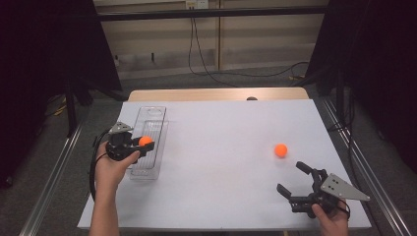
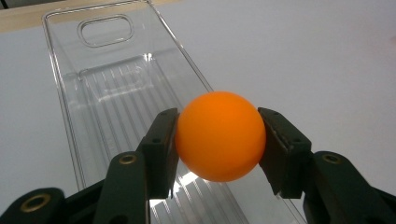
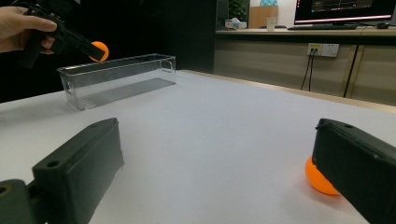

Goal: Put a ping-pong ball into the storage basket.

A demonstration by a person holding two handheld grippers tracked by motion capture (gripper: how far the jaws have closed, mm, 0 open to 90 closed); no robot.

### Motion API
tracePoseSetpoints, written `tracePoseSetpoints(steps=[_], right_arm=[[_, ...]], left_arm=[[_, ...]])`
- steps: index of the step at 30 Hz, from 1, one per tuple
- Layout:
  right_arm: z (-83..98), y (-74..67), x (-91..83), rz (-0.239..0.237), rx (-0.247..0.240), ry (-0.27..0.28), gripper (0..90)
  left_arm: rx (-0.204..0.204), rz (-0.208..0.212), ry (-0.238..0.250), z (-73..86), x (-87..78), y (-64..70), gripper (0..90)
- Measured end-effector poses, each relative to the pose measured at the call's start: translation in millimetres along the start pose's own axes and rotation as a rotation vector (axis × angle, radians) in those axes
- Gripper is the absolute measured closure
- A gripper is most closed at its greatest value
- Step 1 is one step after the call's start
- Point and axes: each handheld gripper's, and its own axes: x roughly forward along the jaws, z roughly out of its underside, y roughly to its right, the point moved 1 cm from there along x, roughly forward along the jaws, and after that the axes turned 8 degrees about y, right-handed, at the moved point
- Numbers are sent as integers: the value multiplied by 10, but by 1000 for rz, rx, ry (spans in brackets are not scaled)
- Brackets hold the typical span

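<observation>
- The left gripper point(image 1: 145, 143) has its black jaws clamped on a smooth matte orange ball point(image 1: 145, 141). In the left gripper view the ball point(image 2: 220, 136) sits squarely between the two flat pads, one pressing on each side.
- That held ball hangs above the clear plastic bin point(image 1: 148, 142), roughly over its middle. From the right gripper view you can see it's point(image 3: 99, 50) up above the rim, not down inside.
- The bin is long, narrow and see-through, with a ribbed floor and an oval handle cutout point(image 2: 105, 30) at the far end. It's got pretty glossy walls that catch the light.
- The right gripper point(image 1: 292, 178) has its jaws spread wide with nothing between them, near the front right corner of the table.
- A second orange ball point(image 1: 281, 150) rests on the table just ahead of that gripper. In the right gripper view it point(image 3: 319, 178) peeks out from behind the right-hand jaw.
- Both grippers are chunky black plastic with brass-looking rivets, and each carries a grey three-cornered plate point(image 1: 343, 187).
- The table point(image 1: 231, 128) has a plain matte white top, with a wood edge point(image 1: 216, 94) showing at the far side.
- The room has grey carpet-ish flooring, dark curtains left and right, a pale panelled wall with a cable point(image 1: 206, 69) trailing down, plus metal rails along both sides of the table.
</observation>
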Motion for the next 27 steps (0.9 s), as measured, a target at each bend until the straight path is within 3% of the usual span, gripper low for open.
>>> tracePoseSetpoints(steps=[27], right_arm=[[0,-1,-1,-1,0,1,10]], left_arm=[[-2,-45,-19,44,23,-63,509]])
